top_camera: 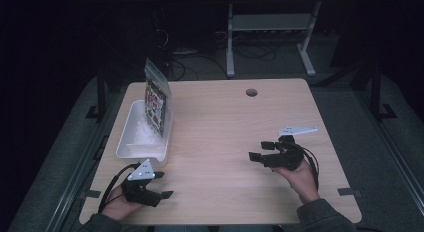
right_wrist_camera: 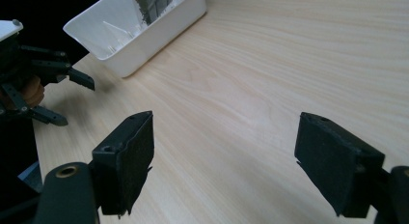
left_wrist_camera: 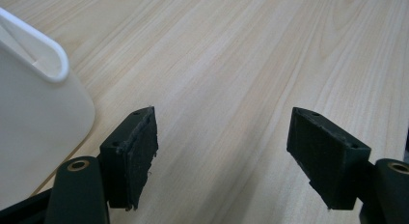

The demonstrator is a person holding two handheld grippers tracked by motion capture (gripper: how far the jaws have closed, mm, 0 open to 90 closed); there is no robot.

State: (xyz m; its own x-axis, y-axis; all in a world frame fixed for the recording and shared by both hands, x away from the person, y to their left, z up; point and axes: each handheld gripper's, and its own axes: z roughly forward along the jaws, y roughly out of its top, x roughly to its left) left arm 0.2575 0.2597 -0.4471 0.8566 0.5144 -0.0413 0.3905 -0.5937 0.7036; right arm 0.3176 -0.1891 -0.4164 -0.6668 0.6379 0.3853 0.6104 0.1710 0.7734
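Two black two-jaw grippers sit over the light wooden table (top_camera: 225, 122), one in each of the person's hands, and both are released with nothing between their jaws. One white rectangular plastic tub (top_camera: 131, 142) stands along the table's left edge, its long side running from the near-left part toward the far-left corner, and one clear plastic bag with a dark, colourfully printed panel (top_camera: 156, 104) stands upright in the tub's far end, leaning a little and rising well above the rim. The tub's floor looks pale and bare at the near end; what the print on the bag shows is too small to tell. The left gripper (top_camera: 160, 184) hovers by the table's near-left corner, just beside the tub's near end without touching it; in the left gripper view (left_wrist_camera: 222, 151) its jaws stand wide apart over bare wood, with the tub's rounded white corner (left_wrist_camera: 43, 118) close at the left. The right gripper (top_camera: 260, 150) is held near the table's right edge, well apart from the tub, its jaws pointing left across the tabletop. In the right gripper view (right_wrist_camera: 224, 166) its jaws also stand wide apart over bare wood, with the tub (right_wrist_camera: 144, 38), the bag (right_wrist_camera: 156, 4) and the left gripper (right_wrist_camera: 62, 96) farther off.
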